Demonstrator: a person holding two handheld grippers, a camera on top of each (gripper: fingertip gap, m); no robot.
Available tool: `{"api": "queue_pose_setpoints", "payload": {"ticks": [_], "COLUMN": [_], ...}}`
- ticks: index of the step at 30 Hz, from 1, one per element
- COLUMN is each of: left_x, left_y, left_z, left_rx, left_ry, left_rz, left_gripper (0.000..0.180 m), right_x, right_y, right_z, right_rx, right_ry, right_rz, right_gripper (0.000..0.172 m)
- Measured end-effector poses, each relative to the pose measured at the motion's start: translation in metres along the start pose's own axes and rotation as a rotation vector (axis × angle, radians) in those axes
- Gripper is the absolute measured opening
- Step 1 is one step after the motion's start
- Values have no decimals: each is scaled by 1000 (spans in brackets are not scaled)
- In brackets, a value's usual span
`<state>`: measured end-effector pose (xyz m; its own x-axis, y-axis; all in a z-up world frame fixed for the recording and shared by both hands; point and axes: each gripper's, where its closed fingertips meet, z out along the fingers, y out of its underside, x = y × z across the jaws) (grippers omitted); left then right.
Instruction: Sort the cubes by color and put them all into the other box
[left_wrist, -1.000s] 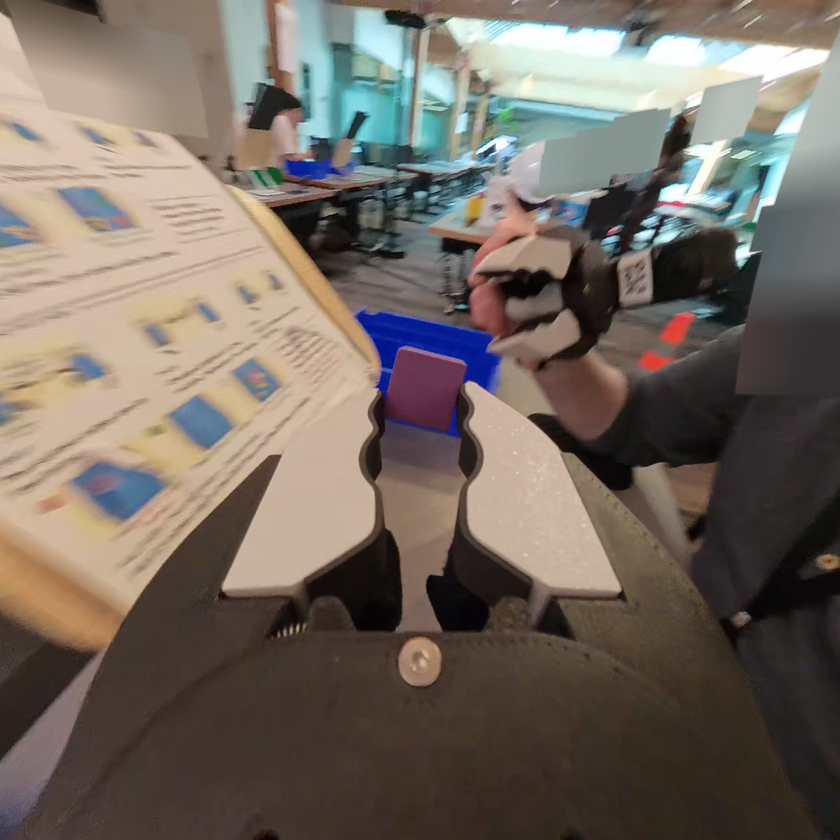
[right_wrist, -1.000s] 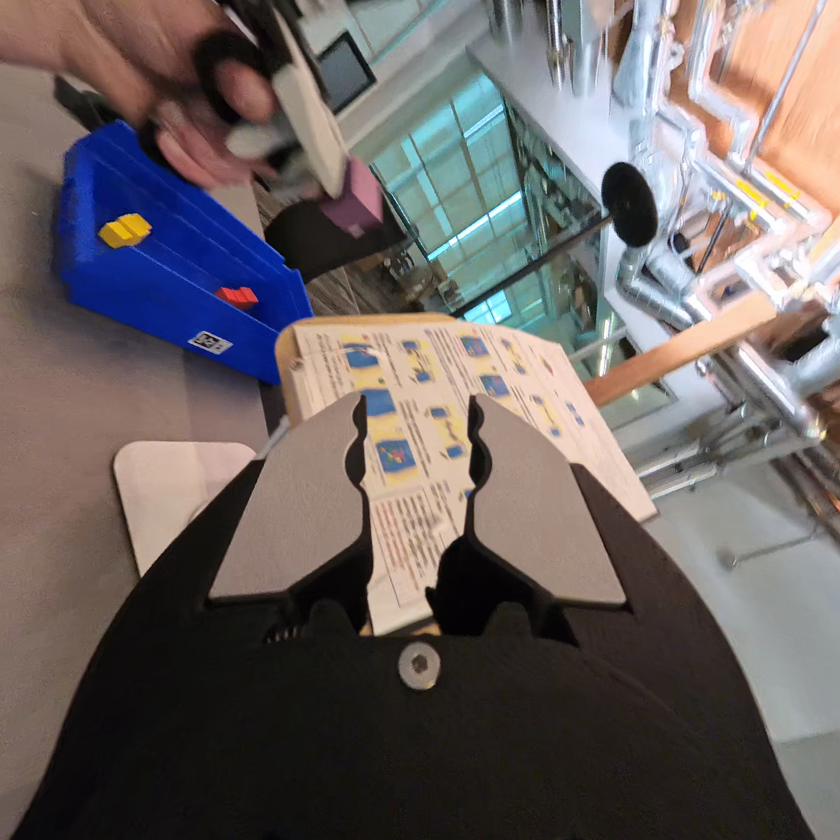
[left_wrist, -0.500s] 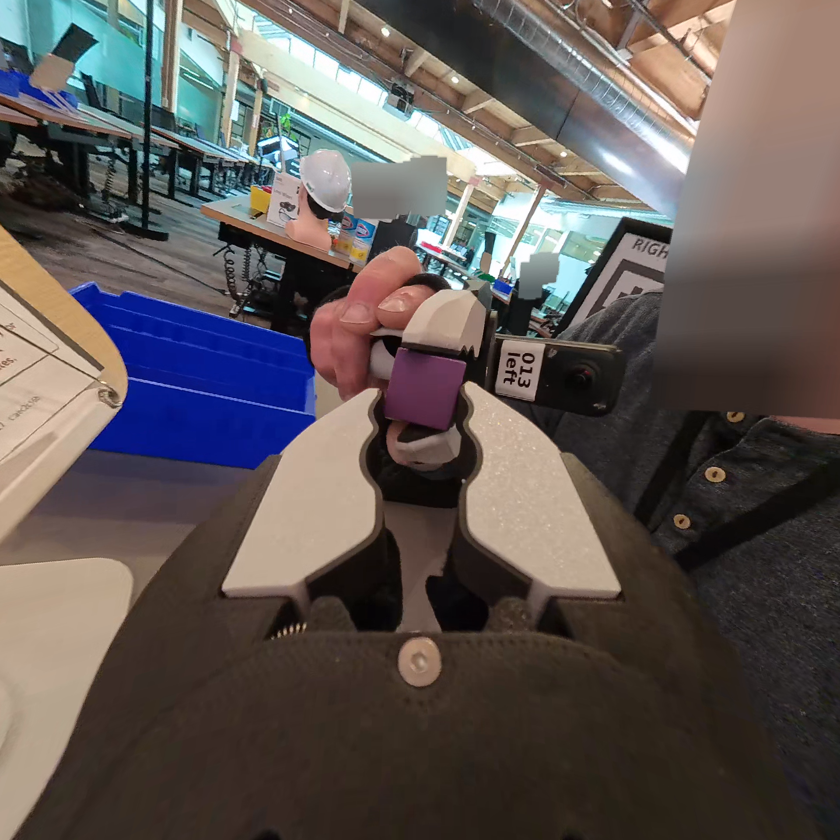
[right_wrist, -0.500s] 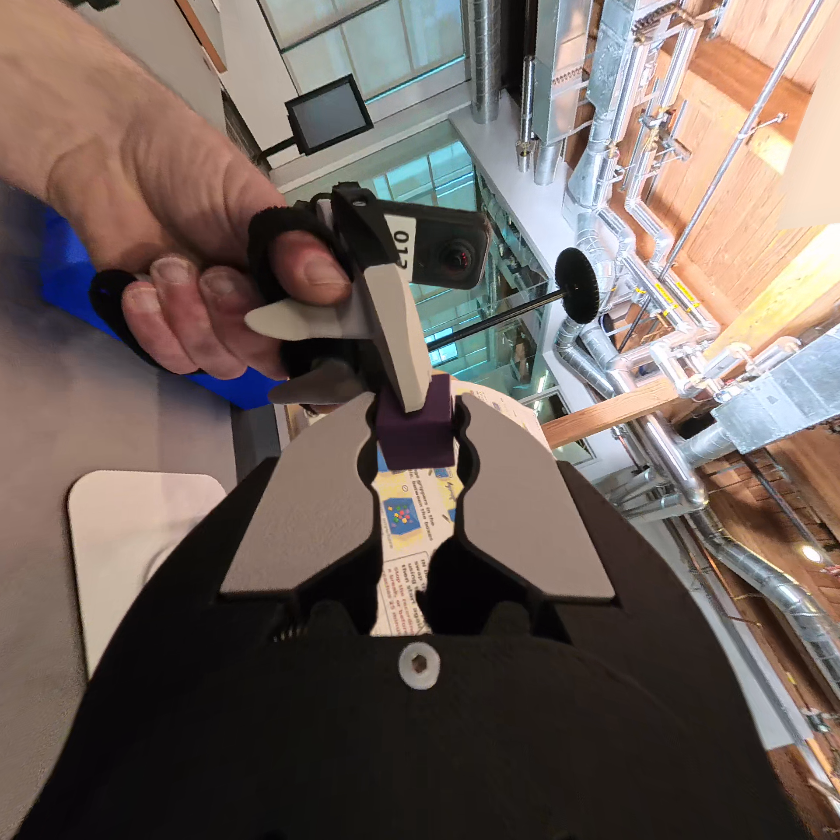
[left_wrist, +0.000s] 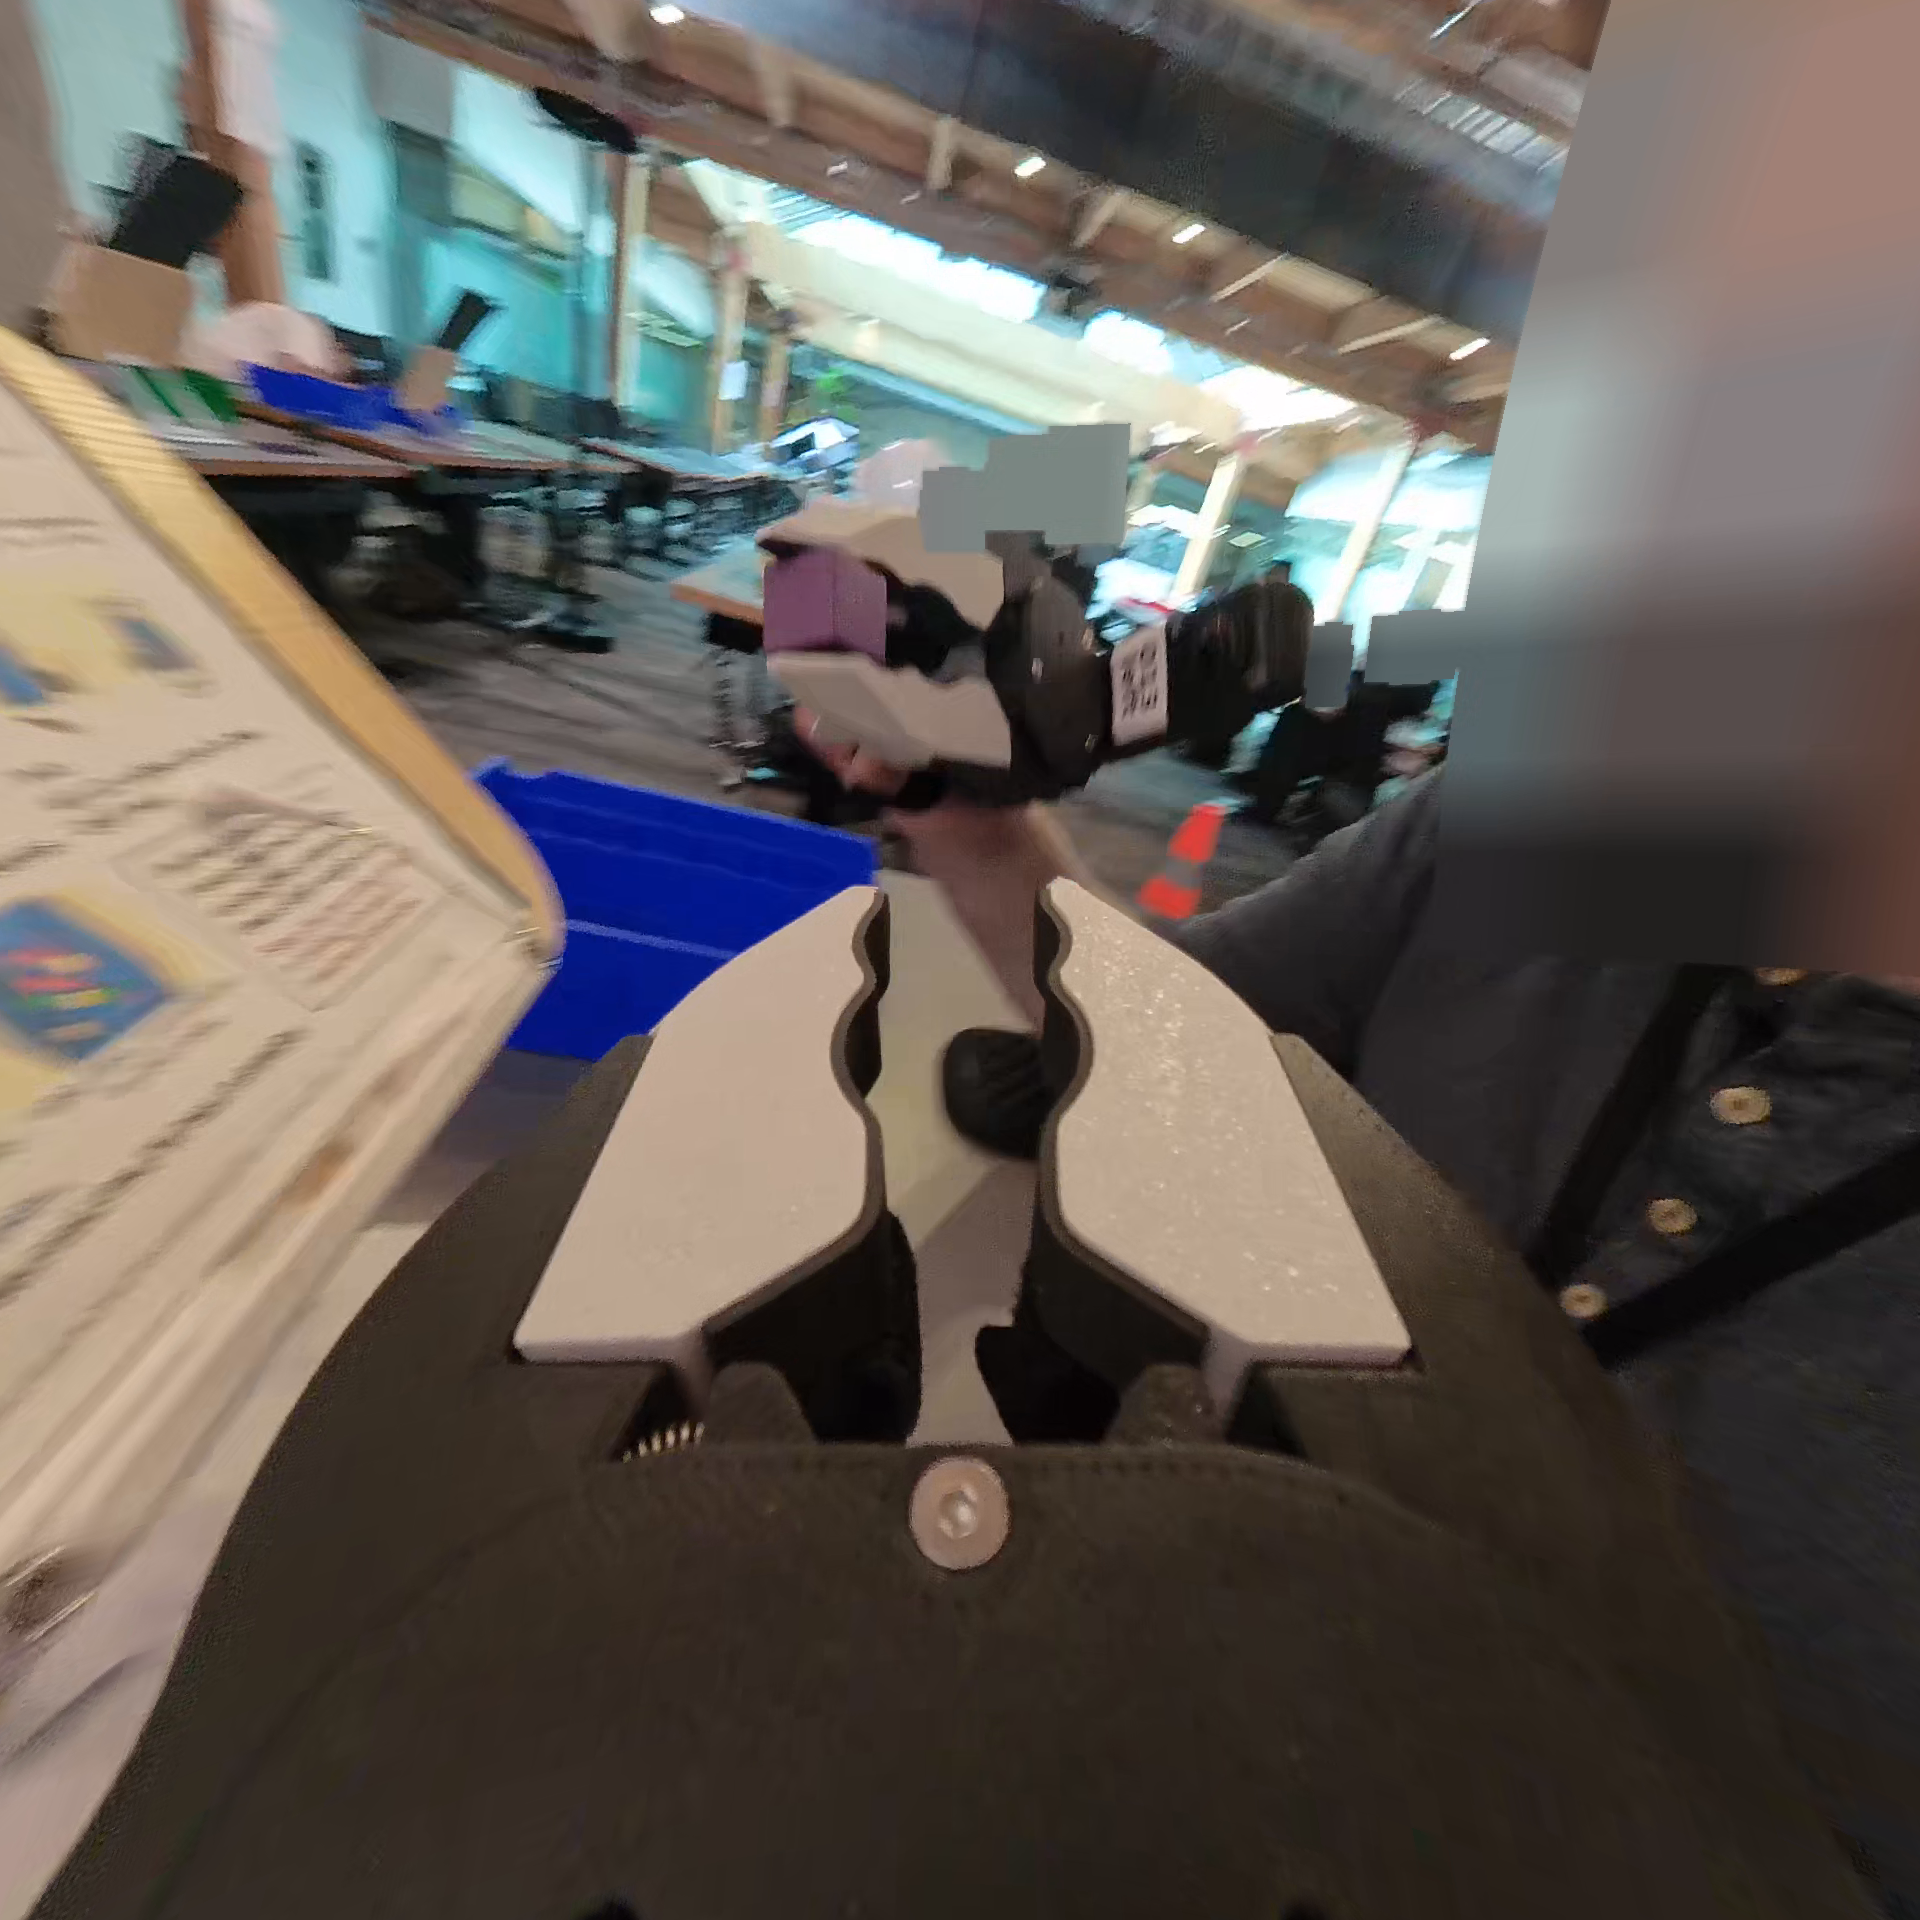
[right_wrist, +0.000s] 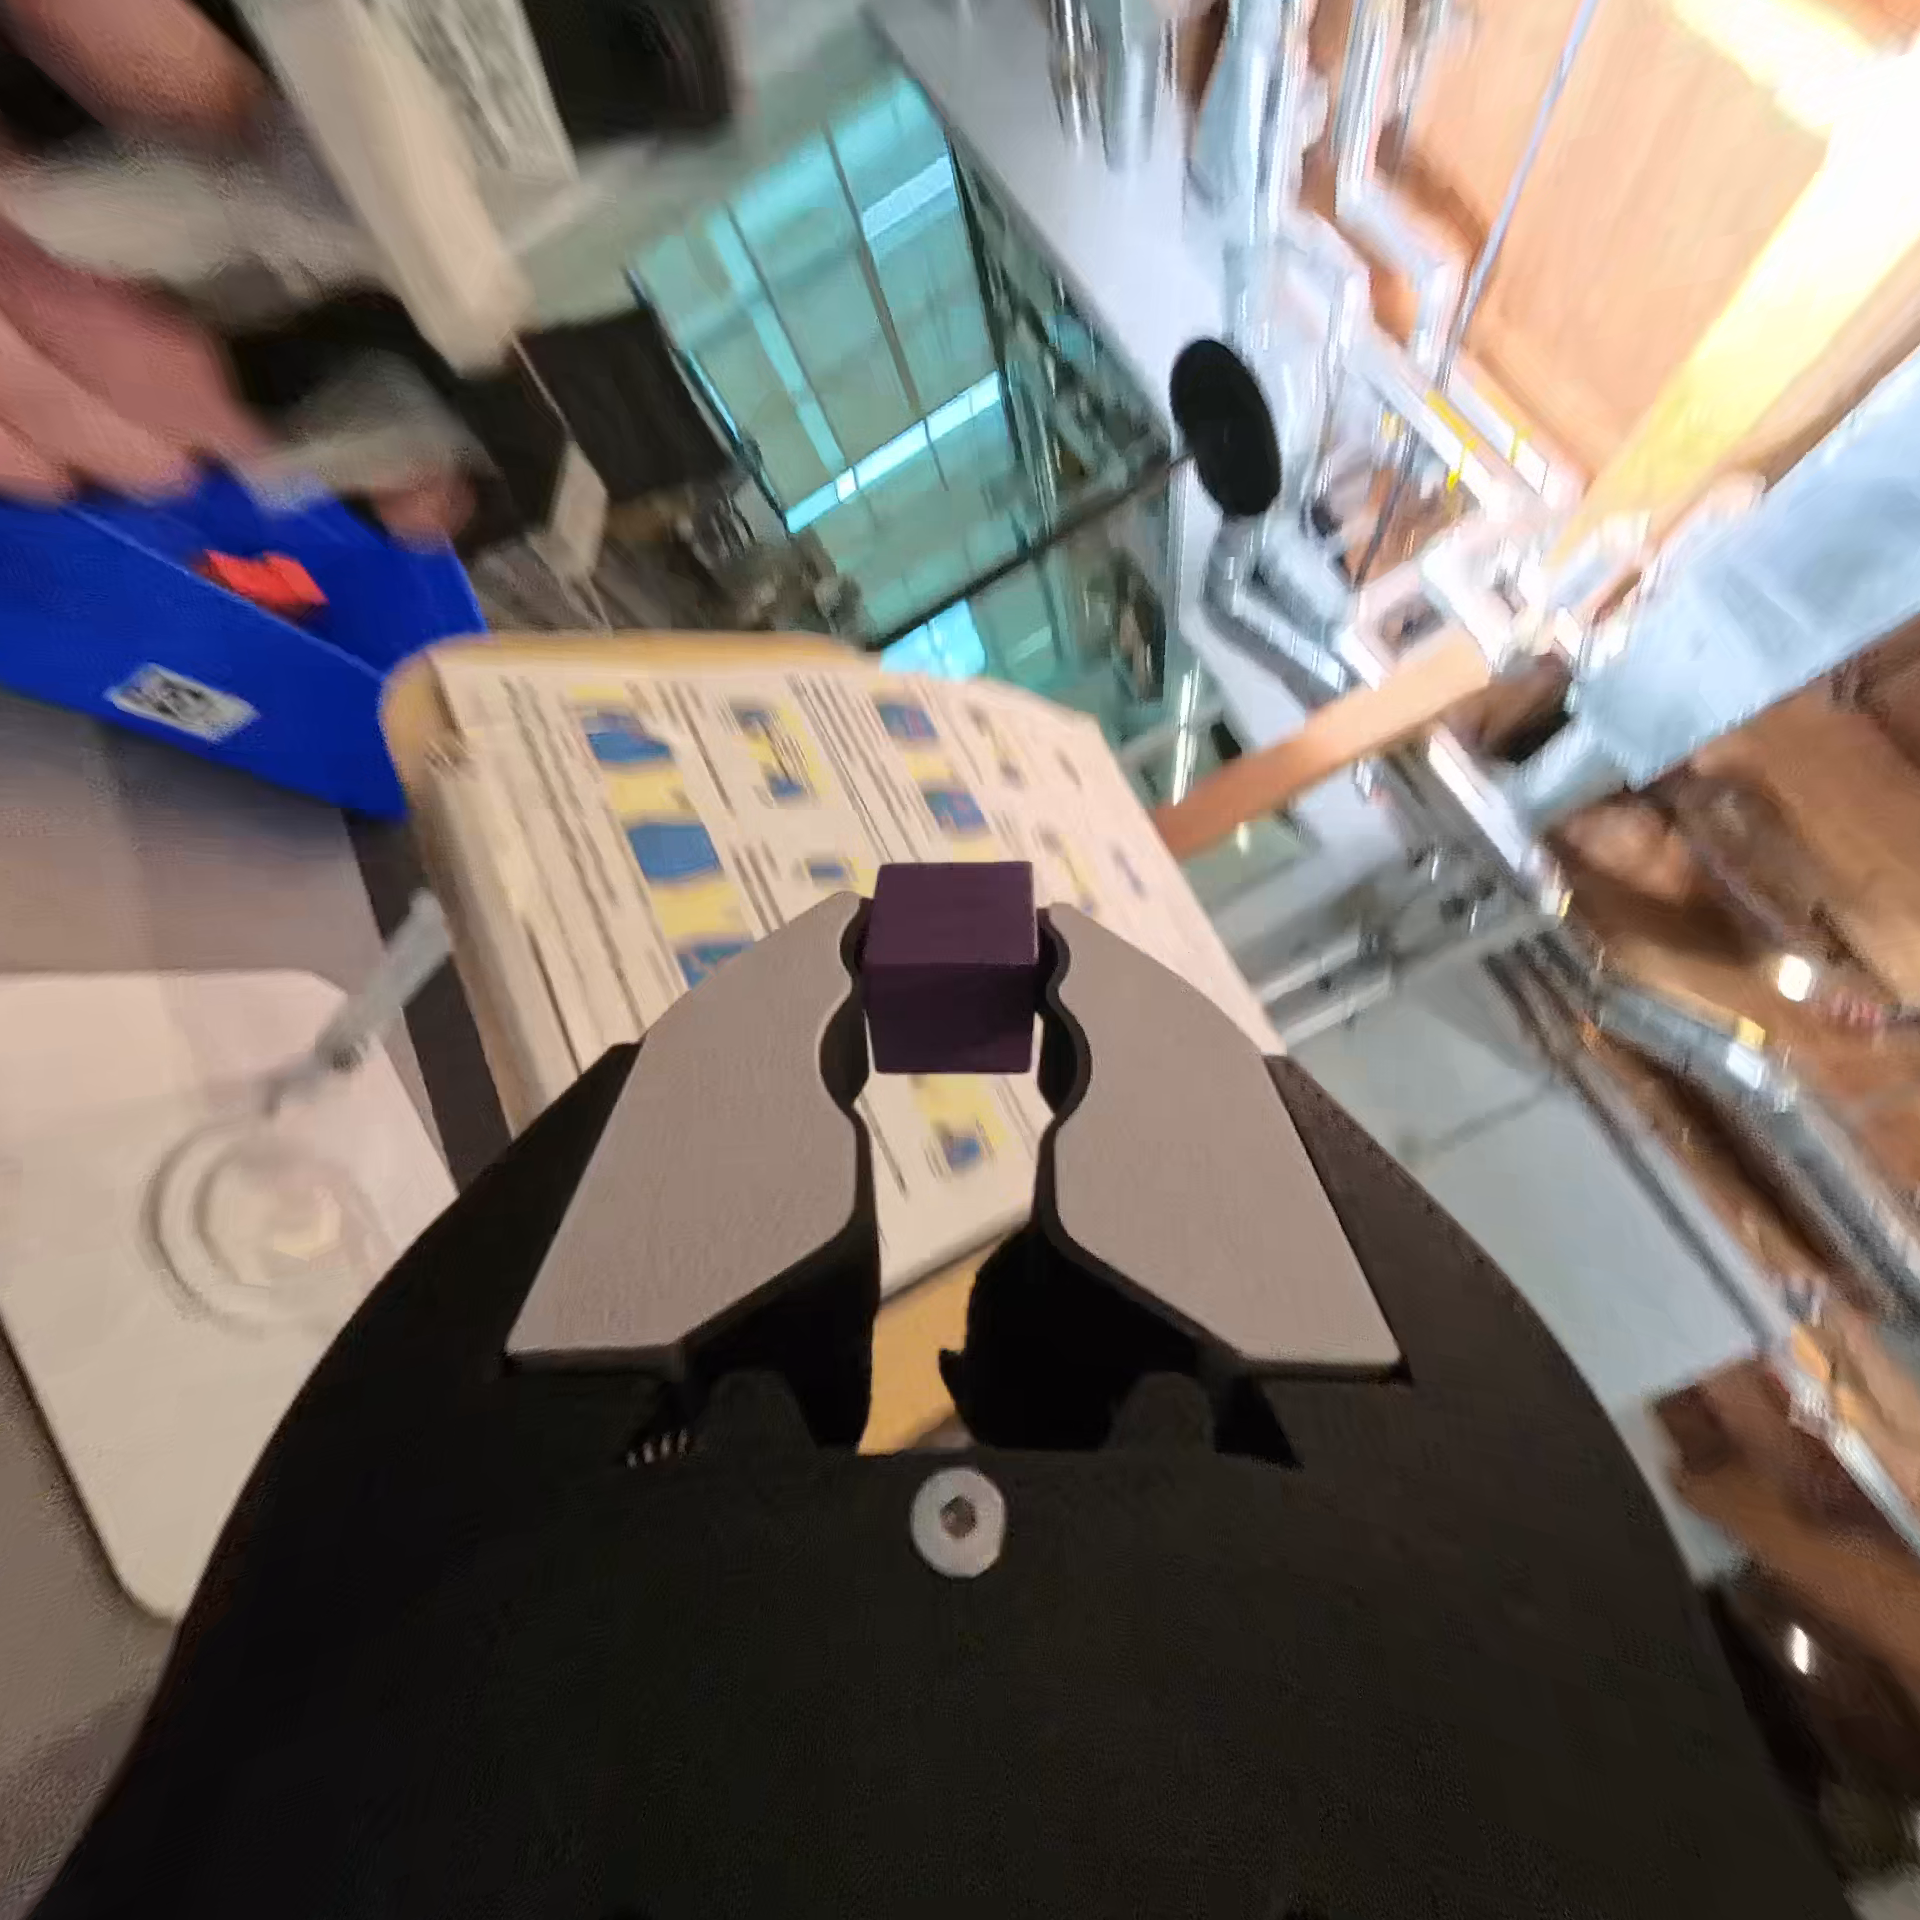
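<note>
Left wrist view: left gripper (left_wrist: 961, 935) low in the centre, two pale grey, finely speckled fingers with wavy black inner edges, parted by a narrow gap, nothing between them. Black, matte, rounded body below, a round metal screw in its middle. Upper centre, right gripper (left_wrist: 831, 613) seen from the side, smooth grey fingers clamped above and below a purple cube (left_wrist: 826, 613), matte and square-edged. Left of centre, a glossy blue plastic box (left_wrist: 675, 883) with ridged walls. Far left, a tilted board (left_wrist: 208, 883) with a tan wooden edge, covered in printed paper. Lower right, a dark sleeve (left_wrist: 1351, 935) of soft knit cloth.

Right wrist view: right gripper (right_wrist: 954, 935) in the centre, flat grey fingers closed on the cube (right_wrist: 954, 977), here dark purple, smooth-faced, sharp-cornered, both pads pressed to its sides. Behind it, the board (right_wrist: 727, 810), paper sheets fanned over it. Upper left, the blue box (right_wrist: 208, 644), a red cube (right_wrist: 265, 582) inside. Lower left, a white rounded plate (right_wrist: 156, 1195) with raised rings, on a grey table (right_wrist: 156, 873). Upper left corner, left gripper (right_wrist: 343, 208), blurred, state impossible to tell here.
</note>
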<state>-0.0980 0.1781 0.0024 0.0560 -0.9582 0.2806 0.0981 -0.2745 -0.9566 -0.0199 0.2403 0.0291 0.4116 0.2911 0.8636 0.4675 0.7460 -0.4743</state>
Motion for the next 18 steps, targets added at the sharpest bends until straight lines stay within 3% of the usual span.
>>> {"api": "queue_pose_setpoints", "payload": {"ticks": [5, 9, 13, 18], "left_x": [-38, -69, -90, -108], "left_y": [-12, -7, 4, 30], "left_z": [-66, -126, -178, -233], "left_rx": [-91, -189, -272, -428], "left_ry": [-368, -637, -818, -990], "left_rz": [129, 152, 130, 79], "left_gripper": [21, 19, 18, 22], "right_x": [53, 40, -4, -35], "right_y": [160, 278, 345, 385], "right_z": [-23, -63, -95, -125], "right_rx": [-452, -795, -1032, -1232], "right_ry": [44, -26, -170, -236], "right_rz": [161, 315, 467, 550], "right_gripper": [29, 29, 29, 30]}}
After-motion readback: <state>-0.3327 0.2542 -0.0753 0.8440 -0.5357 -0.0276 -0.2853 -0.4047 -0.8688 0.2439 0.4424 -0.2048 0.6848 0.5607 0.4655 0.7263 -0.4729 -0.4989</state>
